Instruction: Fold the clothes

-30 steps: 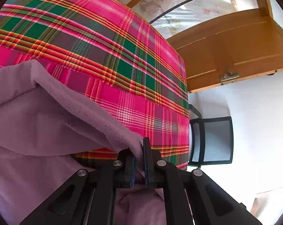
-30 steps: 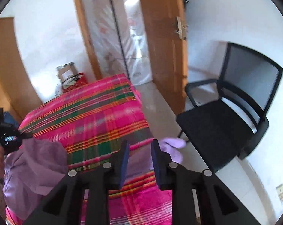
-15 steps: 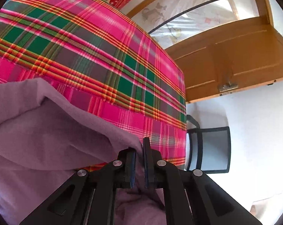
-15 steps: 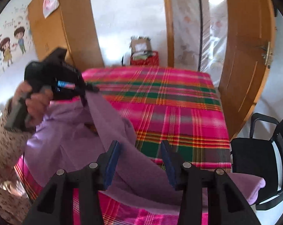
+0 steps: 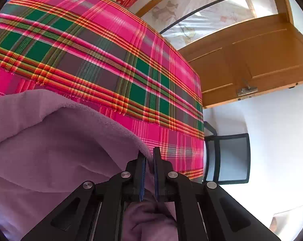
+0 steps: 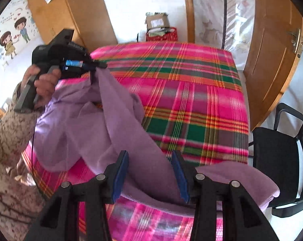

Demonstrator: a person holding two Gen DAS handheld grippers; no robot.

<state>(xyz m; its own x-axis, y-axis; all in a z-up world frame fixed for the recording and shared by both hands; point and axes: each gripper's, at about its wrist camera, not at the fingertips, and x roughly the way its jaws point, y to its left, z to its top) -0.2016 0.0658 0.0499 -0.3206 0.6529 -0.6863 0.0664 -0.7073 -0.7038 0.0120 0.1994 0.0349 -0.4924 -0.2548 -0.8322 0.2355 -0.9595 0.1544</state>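
Pinching a fold of the lilac fleece garment (image 5: 57, 148), left gripper (image 5: 149, 154) lifted above the pink plaid bedspread (image 5: 103, 60); right gripper (image 6: 150, 158) spread wide, jaws straddling a stretched band of fleece; black mesh chair (image 6: 282, 160) beside bed

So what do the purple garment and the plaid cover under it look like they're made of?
Purple garment: likely fleece, matte, with a fuzzy nap along its folded edge. Plaid cover: looks like thin woven cloth, flat with a slight sheen; the stripes run as fine thread lines.
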